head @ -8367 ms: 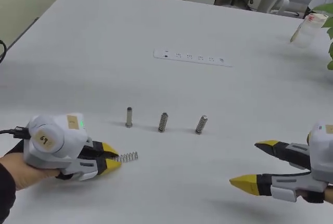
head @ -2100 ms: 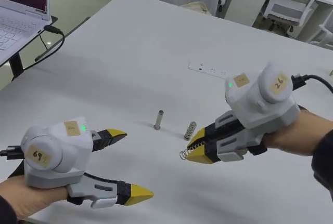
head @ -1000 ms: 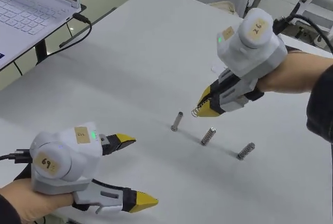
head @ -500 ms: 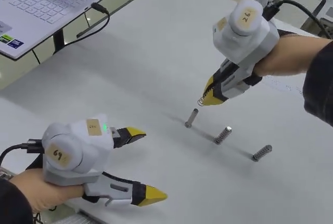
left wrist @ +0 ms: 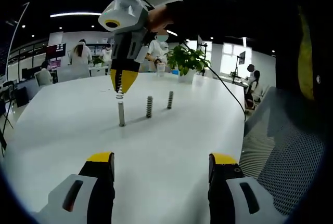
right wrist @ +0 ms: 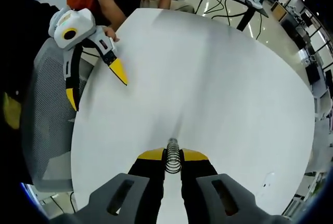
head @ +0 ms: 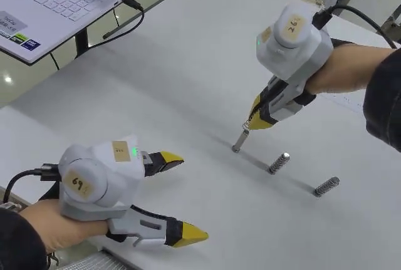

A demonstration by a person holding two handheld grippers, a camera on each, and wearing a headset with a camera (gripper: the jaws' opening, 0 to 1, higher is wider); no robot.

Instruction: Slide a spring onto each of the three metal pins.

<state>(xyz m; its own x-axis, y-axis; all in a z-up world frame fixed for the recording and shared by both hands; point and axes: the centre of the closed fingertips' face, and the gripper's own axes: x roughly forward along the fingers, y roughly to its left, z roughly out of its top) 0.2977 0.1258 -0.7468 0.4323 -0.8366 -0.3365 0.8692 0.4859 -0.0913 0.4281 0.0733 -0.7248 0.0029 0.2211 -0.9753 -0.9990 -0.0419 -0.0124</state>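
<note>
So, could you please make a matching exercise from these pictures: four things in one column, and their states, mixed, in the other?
1. left hand-held gripper
2. right hand-held gripper
3. left-end pin
4. middle pin

A. shut on the loose spring
B. open, holds nothing
C. bare, just under the loose spring
D. wears its own spring

Pairs: 1-B, 2-A, 3-C, 4-D.

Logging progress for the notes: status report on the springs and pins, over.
Right tongs shut on spring, poised over the bare pin. Left tongs open, idle. Other two pins already sprung. Nothing in the way.
</note>
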